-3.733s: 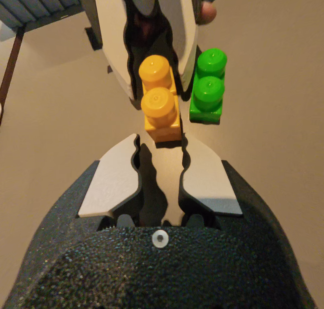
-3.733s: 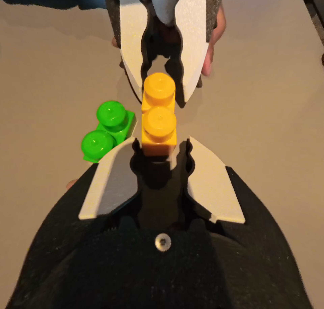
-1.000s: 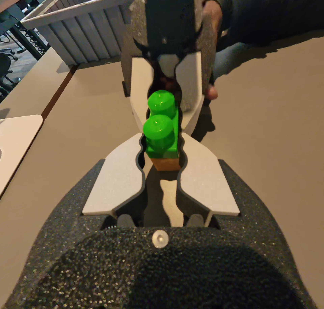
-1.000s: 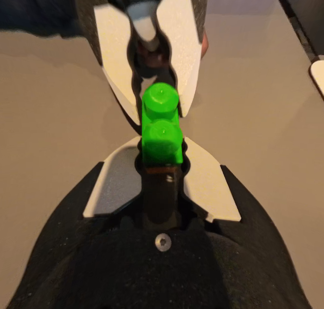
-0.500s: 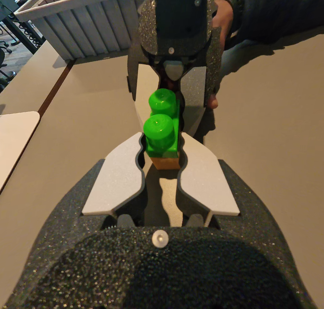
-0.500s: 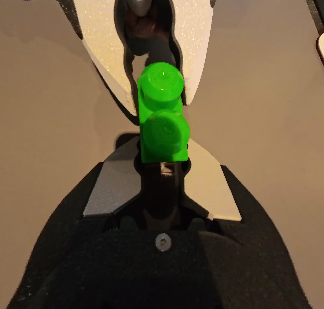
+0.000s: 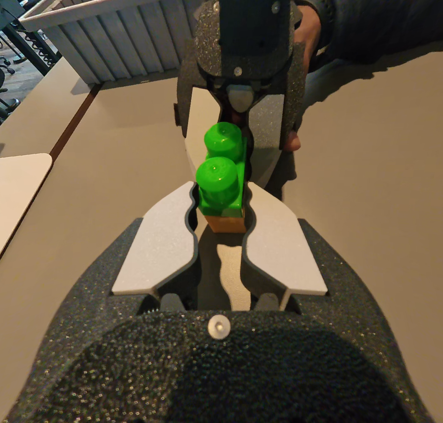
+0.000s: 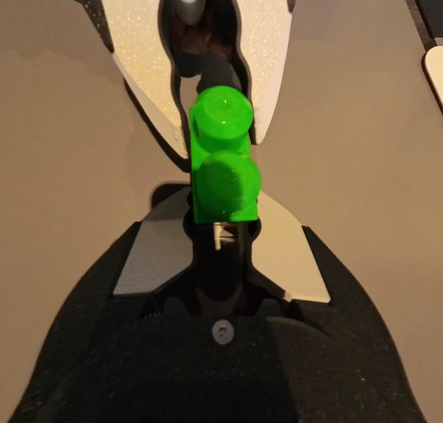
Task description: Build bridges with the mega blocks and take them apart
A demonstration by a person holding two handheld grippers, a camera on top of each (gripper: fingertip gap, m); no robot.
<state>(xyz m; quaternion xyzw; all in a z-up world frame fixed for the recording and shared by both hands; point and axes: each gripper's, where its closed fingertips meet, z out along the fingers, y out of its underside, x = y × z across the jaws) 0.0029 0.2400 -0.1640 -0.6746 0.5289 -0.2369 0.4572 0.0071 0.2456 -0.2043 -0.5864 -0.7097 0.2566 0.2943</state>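
Observation:
A green two-stud block sits on top of an orange block on the tan table. My left gripper is closed around the near end of the stack, at the orange block's level. My right gripper faces it from the far side, its fingers on either side of the green block's far end. In the right wrist view the green block fills the gap of my right gripper, which is shut on it. The left gripper is opposite. The orange block is hidden there.
A grey slatted crate stands at the back left. A white board lies at the left, past a dark table seam, and a white board's corner shows at the right edge. A hand and dark sleeve hold the right gripper.
Earlier the green block lay on the table beside the orange one; now it sits on it. In the last second the right gripper tipped steeper, looking down on the green block.

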